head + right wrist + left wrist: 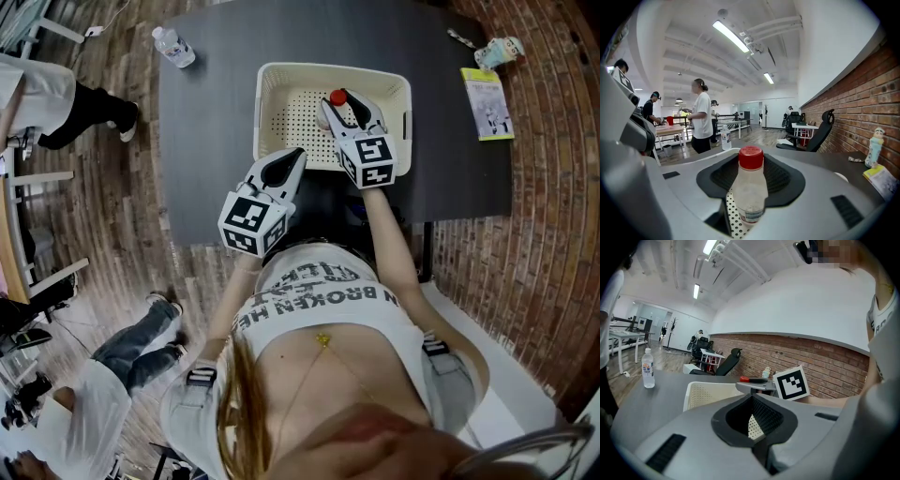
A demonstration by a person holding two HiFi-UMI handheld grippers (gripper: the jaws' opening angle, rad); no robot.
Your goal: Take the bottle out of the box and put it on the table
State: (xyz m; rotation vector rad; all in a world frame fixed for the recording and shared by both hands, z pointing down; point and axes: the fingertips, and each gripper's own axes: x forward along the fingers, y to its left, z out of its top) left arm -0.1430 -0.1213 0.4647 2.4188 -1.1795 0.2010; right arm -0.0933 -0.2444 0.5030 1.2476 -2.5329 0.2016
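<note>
Bottle (749,192): small, clear plastic, red screw cap, printed label band low on the body. It stands upright inside the box, clasped at its sides between the jaws of the right gripper (345,105), in the box's far right part as the head view shows it. Box (281,70): cream-white, rectangular, open-topped, with perforated floor and walls and a rolled rim. It rests flat on the table. Table (206,141): dark grey, matte top, the box near its front edge.
</note>
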